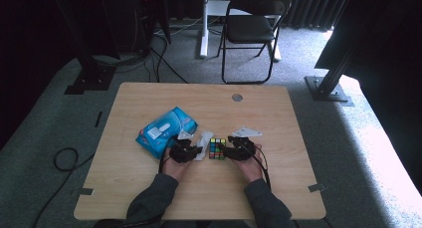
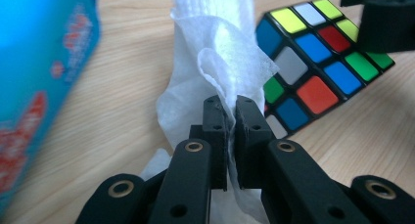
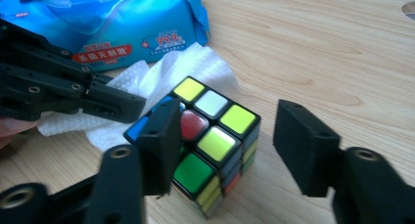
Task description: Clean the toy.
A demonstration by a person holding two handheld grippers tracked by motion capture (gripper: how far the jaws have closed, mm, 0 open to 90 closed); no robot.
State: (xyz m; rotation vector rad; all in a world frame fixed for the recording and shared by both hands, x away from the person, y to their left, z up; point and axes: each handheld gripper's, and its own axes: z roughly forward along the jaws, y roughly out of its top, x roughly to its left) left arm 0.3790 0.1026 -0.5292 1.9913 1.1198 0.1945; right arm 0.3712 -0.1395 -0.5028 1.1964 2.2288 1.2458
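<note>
The blue wipes packet (image 3: 112,23) carried a red label strip with white characters too small to read, and beside it a round mark with the digits "99.9"; other print on it was blurred. In the high view the packet (image 1: 166,131) lay left of the table's middle, glossy soft film with a white flap on top.

The left hand (image 1: 175,167) came in from the near edge of the table (image 1: 278,188), forearm in a dark sleeve, angled toward the middle. The left tongs (image 2: 230,121) were pressed together on a fold of white wipe (image 2: 220,67); the sheet rose crumpled above the jaws and hung below them. The wipe was thin, with a fine embossed texture, and in the right gripper view it (image 3: 147,87) lay spread on the wood behind the cube, touching it.

The right hand (image 1: 253,167) also reached in from the near edge, sleeve dark, mirroring the left. The right tongs (image 3: 225,145) were spread, one jaw against the cube's left side and the other standing clear of its right side, not touching. A grey three-cornered plate sat on top of that gripper.

The puzzle cube (image 1: 217,149) sat near the table's middle, between the two grippers, resting on the table. It was a three-by-three cube (image 3: 210,136) of black plastic with glossy stickers: yellow, white, red and green on the top face seen from the right gripper view.

The table was pale wood-grain laminate with rounded corners and a small grey round cap (image 1: 237,97) near the far edge. A black folding chair (image 1: 251,29) stood on grey carpet beyond it.
</note>
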